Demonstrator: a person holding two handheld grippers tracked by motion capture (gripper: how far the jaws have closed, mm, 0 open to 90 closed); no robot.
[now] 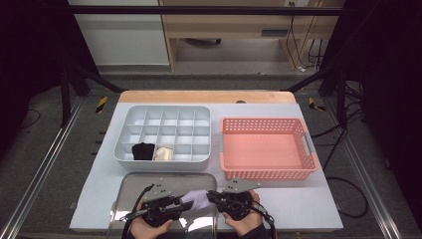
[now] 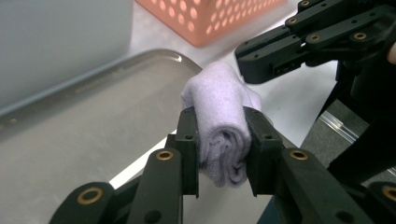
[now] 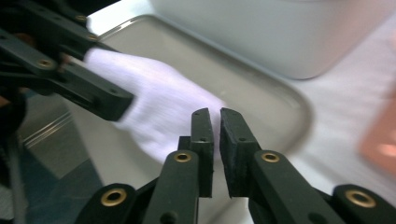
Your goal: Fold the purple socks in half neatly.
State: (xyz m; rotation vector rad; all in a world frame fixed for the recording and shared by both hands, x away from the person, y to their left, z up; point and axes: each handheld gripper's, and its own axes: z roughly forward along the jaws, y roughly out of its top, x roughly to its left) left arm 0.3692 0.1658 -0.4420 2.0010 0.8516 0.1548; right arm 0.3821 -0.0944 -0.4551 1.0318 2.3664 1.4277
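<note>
My left gripper view shows my left gripper (image 2: pixel 223 140) clamped on the rolled lilac cloth (image 2: pixel 219 116), its coiled end showing, over the tray (image 1: pixel 134 186); my right gripper (image 3: pixel 215 130) is nearly closed, holding nothing; at 12 o'clock the organiser (image 1: pixel 164 117) holds a black roll (image 1: pixel 143 151) and a cream one (image 1: pixel 163 154); the basket (image 1: pixel 268 124) sits at 2.

On the white bench (image 1: pixel 318 199), a grey divided organiser (image 1: pixel 164 133) sits at left and an empty pink perforated basket (image 1: pixel 267 148) just beside it at right. Two front compartments of the organiser hold a black bundle (image 1: pixel 143 151) and a cream bundle (image 1: pixel 163 154), side by side. Nearer the person, a metal tray (image 1: pixel 144 180) lies on the bench. Above its right part, the left gripper (image 1: pixel 180 200) and right gripper (image 1: pixel 211 196) face each other, a rolled lavender cloth (image 1: pixel 195 200) spanning between them.
</note>
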